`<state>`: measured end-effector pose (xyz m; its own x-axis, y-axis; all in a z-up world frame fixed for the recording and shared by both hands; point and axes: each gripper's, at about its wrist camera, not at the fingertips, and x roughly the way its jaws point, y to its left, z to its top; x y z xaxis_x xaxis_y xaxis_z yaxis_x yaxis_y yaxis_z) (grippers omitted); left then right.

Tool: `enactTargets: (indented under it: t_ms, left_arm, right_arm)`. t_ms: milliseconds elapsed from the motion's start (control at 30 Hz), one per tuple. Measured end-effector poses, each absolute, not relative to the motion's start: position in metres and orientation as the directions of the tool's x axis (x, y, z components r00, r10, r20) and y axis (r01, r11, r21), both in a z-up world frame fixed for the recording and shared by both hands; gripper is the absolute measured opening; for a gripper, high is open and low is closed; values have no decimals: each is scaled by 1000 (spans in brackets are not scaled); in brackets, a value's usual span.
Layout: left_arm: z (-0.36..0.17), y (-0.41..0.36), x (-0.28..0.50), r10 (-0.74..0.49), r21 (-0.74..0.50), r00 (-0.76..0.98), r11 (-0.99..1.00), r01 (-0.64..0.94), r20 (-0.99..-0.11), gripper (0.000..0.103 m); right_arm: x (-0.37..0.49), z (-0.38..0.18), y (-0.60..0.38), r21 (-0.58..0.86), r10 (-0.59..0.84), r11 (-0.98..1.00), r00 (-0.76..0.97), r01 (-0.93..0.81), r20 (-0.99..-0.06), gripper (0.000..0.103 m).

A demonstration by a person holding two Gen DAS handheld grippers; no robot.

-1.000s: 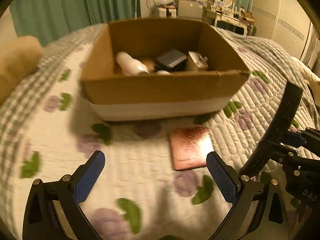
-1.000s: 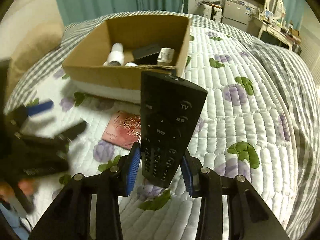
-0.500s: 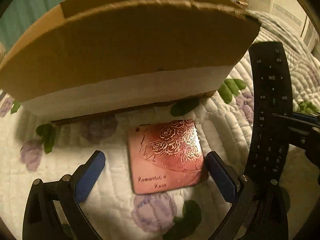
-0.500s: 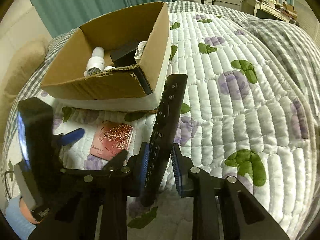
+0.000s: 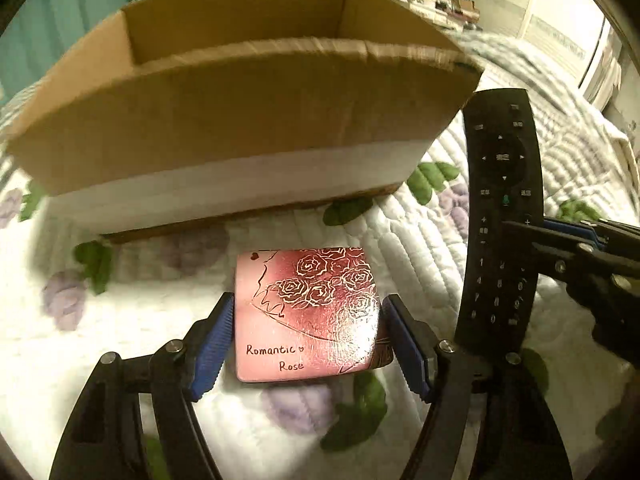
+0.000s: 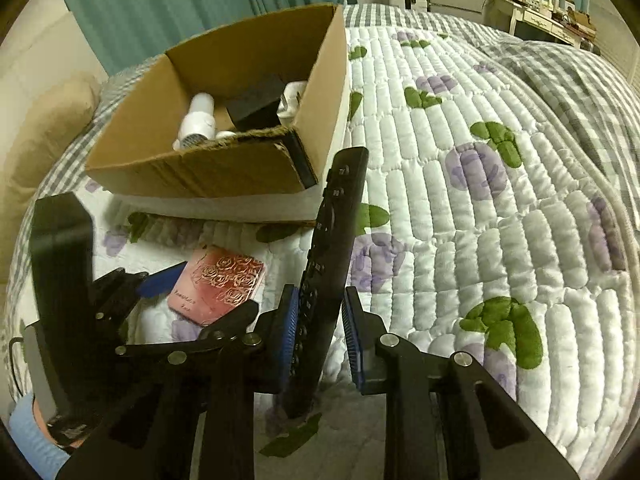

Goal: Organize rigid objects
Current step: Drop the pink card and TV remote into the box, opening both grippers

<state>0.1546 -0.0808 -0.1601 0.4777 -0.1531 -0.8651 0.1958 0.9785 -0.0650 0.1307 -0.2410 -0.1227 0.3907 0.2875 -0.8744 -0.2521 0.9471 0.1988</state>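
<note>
A pink metal tin (image 5: 306,314) with a rose pattern lies flat on the quilt in front of a cardboard box (image 5: 240,120). My left gripper (image 5: 308,340) has its blue pads on either side of the tin, touching or nearly touching its edges. The tin also shows in the right wrist view (image 6: 218,290). My right gripper (image 6: 320,328) is shut on a black TV remote (image 6: 328,264), held on edge above the quilt, right of the tin. The remote also shows in the left wrist view (image 5: 500,216). The box (image 6: 224,168) holds a white bottle (image 6: 198,120) and a dark box (image 6: 256,106).
The quilted bedspread (image 6: 480,200) with purple flowers and green leaves stretches to the right. A beige pillow (image 6: 44,136) lies left of the box. Teal curtains (image 6: 200,8) and furniture stand behind the bed.
My left gripper dropped toward the quilt and its fingers closed in on the pink tin. My right gripper turned the remote on edge and drew close beside the left gripper.
</note>
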Motion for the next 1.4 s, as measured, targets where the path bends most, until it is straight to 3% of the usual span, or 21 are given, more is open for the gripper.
enactTargets:
  t_ms: [367,733,1033,1400]
  left_arm:
    - [-76,-49,110,-179,-73,634,979,190,-752,74]
    - [4,-36,158,-141,-22,762,986,164,-632,74]
    - [-35,-25,236,-59,11,719,996,92,-693,74]
    - [-66,-27,255,-60,-20,693,998,65,-719,76]
  right_arm:
    - [105,-56,-240,200,325,938,515,-283,-793,19]
    - [144,38,-217,129,348,918,609,-374,-712,19]
    - [205,17,-190,106,344,904,556,-414,-757,19]
    - [225,-27,-179,122,349,892,489,-436,-800,19]
